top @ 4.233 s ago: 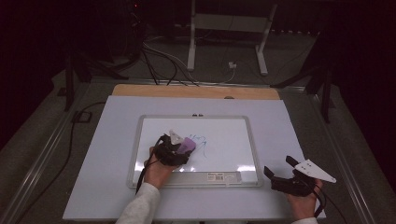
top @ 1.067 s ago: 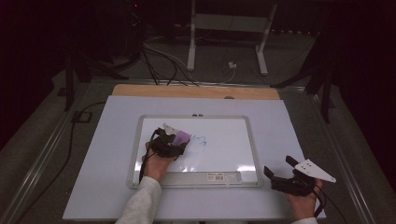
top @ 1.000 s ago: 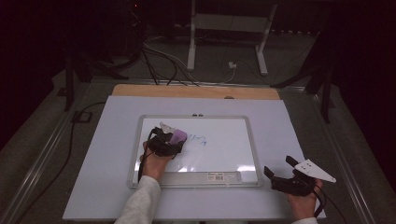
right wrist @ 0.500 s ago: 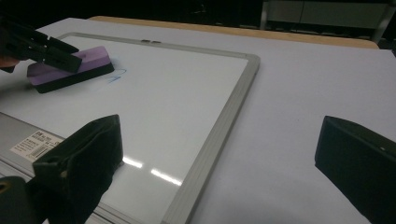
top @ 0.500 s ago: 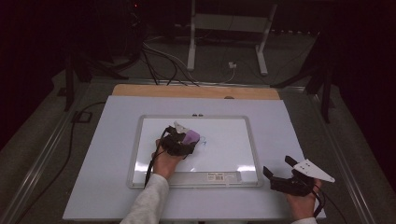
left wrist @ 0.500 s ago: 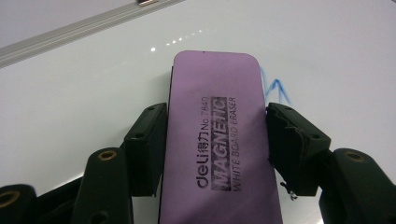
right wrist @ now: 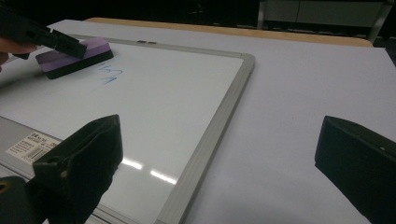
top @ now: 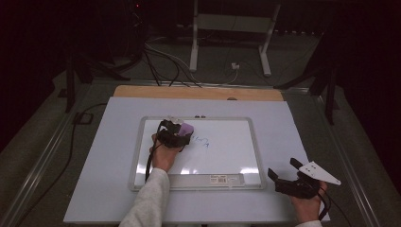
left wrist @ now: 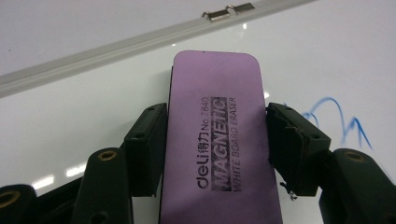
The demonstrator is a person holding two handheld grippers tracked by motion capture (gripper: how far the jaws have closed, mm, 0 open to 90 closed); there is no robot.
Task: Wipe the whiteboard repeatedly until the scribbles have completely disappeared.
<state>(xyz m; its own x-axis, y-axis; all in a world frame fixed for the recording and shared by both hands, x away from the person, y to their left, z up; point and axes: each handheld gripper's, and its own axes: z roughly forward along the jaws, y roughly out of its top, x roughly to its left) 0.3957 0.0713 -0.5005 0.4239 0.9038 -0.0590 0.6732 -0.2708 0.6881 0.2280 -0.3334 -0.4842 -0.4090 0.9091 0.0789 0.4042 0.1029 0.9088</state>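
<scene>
The left gripper (top: 176, 137) is clamped on the purple eraser (left wrist: 217, 140), one black jaw pressed to each long side, and the eraser lies flat on the whiteboard (top: 142, 156) near its far left corner, just short of the far frame rail. Moments ago the eraser sat a little farther right on the board and more blue scribble showed around it; it then swept toward the left edge and has now come back right a touch. What is left of the blue marks (top: 202, 142) is a short squiggle just beside the eraser's right side, untouched by the pad at this moment. I'd judge the wiping is well along but not finished: one more pass to the right should take that last bit. The right gripper (top: 292, 182) rests off the board near the tabletop's near right corner, its jaws standing wide apart with nothing between them, in the same spot as before, while the whiteboard lies in the middle of the tabletop (top: 302, 132)
</scene>
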